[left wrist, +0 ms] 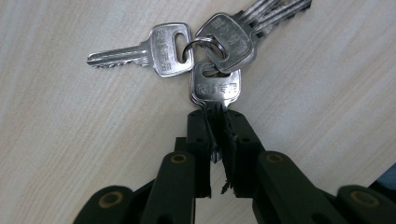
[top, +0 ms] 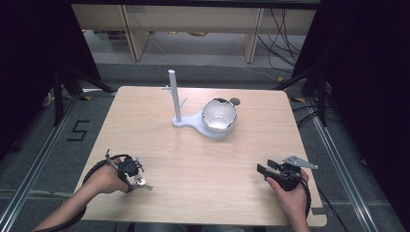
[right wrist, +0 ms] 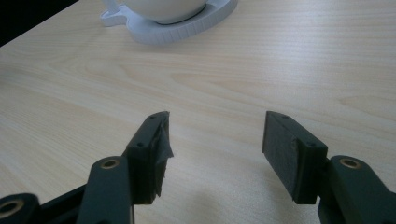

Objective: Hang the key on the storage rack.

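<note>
We see the left gripper (left wrist: 217, 116) near the table's (top: 193, 159) front left corner, its jaws pinched tight on the blade of one key of a bunch of keys (left wrist: 205, 51), with the ring and the other keys fanned out flat on the wood. Our right gripper (right wrist: 215, 140) sits near the front right corner, jaws spread wide with nothing between them. Toward the back edge, around the middle, a white stand (top: 180, 113) with an upright post carries a shiny bowl (top: 219, 115) on its base.
</note>
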`<state>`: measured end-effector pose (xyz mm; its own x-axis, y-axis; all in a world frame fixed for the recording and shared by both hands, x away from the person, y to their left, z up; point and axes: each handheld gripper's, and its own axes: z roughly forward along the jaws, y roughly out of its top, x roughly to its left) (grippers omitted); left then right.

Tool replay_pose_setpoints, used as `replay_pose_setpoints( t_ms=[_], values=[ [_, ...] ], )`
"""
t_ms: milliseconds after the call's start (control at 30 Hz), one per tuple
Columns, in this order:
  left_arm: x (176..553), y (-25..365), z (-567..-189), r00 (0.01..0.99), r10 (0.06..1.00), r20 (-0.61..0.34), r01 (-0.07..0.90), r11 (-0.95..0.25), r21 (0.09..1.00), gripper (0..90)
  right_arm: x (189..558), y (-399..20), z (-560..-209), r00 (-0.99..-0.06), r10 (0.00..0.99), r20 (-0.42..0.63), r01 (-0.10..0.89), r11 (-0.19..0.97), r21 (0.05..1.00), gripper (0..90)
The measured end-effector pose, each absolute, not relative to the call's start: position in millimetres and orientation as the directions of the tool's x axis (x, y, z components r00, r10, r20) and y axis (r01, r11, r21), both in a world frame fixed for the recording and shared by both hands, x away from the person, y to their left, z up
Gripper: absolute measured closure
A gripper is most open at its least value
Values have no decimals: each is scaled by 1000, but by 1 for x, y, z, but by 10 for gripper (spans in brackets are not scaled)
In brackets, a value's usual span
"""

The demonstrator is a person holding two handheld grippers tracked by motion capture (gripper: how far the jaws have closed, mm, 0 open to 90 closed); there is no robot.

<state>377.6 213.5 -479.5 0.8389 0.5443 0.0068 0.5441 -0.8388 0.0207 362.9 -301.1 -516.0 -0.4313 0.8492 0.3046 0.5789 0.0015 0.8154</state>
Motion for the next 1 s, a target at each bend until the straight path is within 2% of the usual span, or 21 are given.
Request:
replay_pose_setpoints(
  t_ms=[100, 133, 200, 267, 333, 367, 433, 567, 800, 867, 900, 1000],
  values=[
    [380, 212, -480, 836, 549, -4, 549, -836, 13, 811, 363, -303, -515, -429, 858, 283, 579, 21, 815, 424],
    [381, 212, -481, 837, 546, -8, 547, -837, 20, 811, 362, -300, -515, -421, 848, 322, 589, -15, 808, 423],
    [382, 211, -480, 843, 538, -9, 538, -843, 9, 810, 365, -303, -517, -436, 851, 293, 568, 8, 823, 424],
    [382, 208, -480, 845, 535, 4, 535, -845, 8, 811, 363, -301, -516, -422, 851, 312, 583, -9, 812, 424],
    [382, 205, -480, 848, 530, 24, 530, -848, -3, 812, 365, -304, -517, -443, 854, 273, 561, 27, 827, 424],
    [382, 204, -480, 848, 528, 34, 529, -849, -4, 812, 364, -301, -516, -426, 849, 312, 585, -4, 811, 424],
    [382, 202, -480, 849, 528, 29, 528, -849, -10, 813, 365, -303, -517, -443, 849, 288, 563, 14, 826, 424],
    [381, 205, -479, 835, 550, -13, 551, -834, 23, 813, 365, -304, -517, -444, 848, 288, 563, 15, 827, 424],
    [379, 213, -470, 821, 571, -7, 570, -817, 85, 813, 365, -304, -517, -444, 853, 273, 561, 28, 827, 424],
    [378, 214, -468, 819, 574, -4, 572, -815, 89, 813, 364, -302, -516, -425, 851, 307, 584, -1, 812, 424],
    [378, 214, -467, 815, 580, -3, 577, -811, 96, 813, 365, -304, -517, -442, 857, 267, 562, 32, 827, 424],
    [378, 215, -465, 816, 578, -5, 575, -812, 101, 813, 365, -303, -517, -436, 850, 294, 569, 8, 822, 425]
  ],
)
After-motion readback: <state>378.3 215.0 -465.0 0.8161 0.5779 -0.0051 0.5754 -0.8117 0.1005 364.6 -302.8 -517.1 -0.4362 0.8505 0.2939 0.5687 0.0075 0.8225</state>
